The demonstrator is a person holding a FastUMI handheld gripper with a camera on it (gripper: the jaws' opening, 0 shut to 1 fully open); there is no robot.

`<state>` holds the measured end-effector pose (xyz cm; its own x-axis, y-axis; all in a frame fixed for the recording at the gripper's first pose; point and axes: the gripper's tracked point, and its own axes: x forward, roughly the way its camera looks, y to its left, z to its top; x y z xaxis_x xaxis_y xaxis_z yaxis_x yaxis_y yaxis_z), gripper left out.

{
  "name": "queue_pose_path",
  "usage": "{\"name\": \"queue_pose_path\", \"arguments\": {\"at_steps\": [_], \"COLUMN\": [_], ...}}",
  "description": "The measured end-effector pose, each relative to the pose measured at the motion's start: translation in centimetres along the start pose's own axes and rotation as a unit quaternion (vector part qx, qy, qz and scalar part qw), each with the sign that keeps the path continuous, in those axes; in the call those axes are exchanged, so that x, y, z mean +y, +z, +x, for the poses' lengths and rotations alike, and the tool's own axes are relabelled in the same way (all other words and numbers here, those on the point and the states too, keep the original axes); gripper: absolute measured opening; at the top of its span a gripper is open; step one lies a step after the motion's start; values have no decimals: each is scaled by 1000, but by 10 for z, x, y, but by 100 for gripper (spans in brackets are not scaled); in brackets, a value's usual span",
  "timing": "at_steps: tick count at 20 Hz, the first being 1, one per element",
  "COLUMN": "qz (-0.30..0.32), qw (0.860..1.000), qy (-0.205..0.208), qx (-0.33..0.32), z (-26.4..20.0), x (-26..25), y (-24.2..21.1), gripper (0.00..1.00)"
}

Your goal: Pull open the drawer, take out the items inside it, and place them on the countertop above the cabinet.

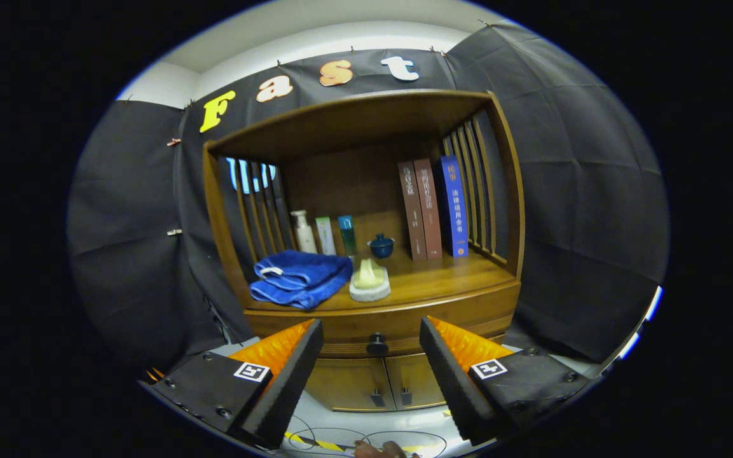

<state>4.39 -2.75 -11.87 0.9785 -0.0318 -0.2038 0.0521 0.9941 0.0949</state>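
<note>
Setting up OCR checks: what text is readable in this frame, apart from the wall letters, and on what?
Blue book spine: white characters, too blurred to quote.
Two brown books: spine print too faint to read.
Three bottles: labels too small.
Gripper, open, short of the drawer knob: square coded markers, no words.

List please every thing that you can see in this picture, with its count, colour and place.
cabinet: 1, brown wood, beyond the fingers
drawer knob: 1, dark, ahead between the fingers; drawer shut
lower doors: 2, brown, below the drawer
towel: 1, blue, folded, countertop left
soap dish: 1, pale, beside the towel
bottles: 3, white to teal, behind the towel
small pot: 1, dark blue, countertop back
books: 3, two brown, one blue, upright at right
gripper: 1, fingers open, holding nothing
</note>
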Motion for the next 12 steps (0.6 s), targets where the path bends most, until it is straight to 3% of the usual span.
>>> {"name": "queue_pose_path", "arguments": {"at_steps": [6,12], "qz": [-24,-36], "qw": [998,994], "qy": [21,23], "qx": [-59,-96], "z": [-49,-81], "x": [21,27], "y": [82,112], "gripper": [99,99]}}
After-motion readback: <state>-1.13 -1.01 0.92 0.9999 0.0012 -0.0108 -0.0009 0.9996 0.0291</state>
